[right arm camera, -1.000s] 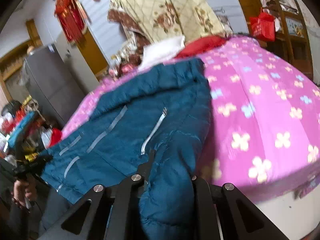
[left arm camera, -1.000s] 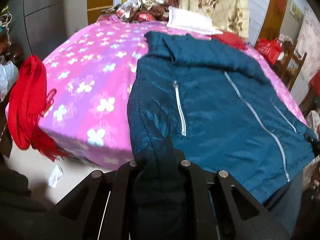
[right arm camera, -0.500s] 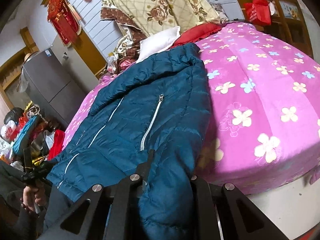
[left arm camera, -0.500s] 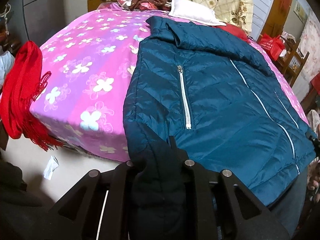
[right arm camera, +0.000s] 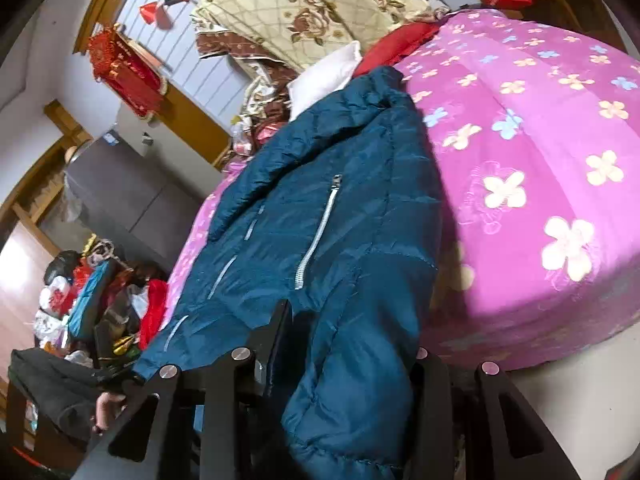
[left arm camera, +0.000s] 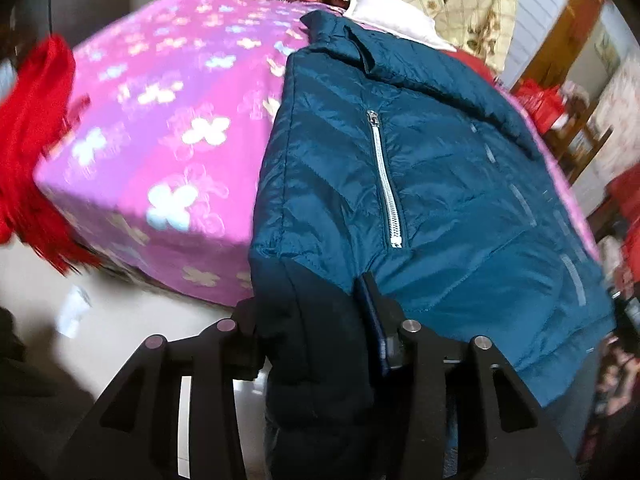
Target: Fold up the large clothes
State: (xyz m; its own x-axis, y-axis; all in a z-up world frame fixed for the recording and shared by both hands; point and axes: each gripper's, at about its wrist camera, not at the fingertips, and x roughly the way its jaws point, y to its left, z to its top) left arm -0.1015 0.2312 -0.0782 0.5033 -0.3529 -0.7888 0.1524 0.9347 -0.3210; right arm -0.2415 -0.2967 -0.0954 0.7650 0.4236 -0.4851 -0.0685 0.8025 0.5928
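A dark teal quilted jacket [left arm camera: 432, 184] lies front up on a pink flowered bed [left arm camera: 160, 128], collar at the far end, silver pocket zips showing. My left gripper [left arm camera: 316, 320] is shut on the jacket's bottom left corner at the bed's near edge; the cloth bulges between the jaws. In the right wrist view the same jacket [right arm camera: 320, 216] spreads over the pink bed [right arm camera: 540, 160]. My right gripper [right arm camera: 344, 356] is shut on the jacket's bottom right corner, which hangs down past the jaws.
A red scarf [left arm camera: 28, 136] hangs off the bed's left corner. A white pillow [left arm camera: 392, 16] and a floral quilt [right arm camera: 312, 4] sit at the head. A cluttered pile [right arm camera: 92, 304] and a grey fridge [right arm camera: 120, 196] stand left. Red bags [left arm camera: 540, 100] stand by wooden shelves.
Both grippers, still clamped on the hem corners, have moved forward and lower toward the bed, so the jacket fills more of each view. The left view is motion-blurred.
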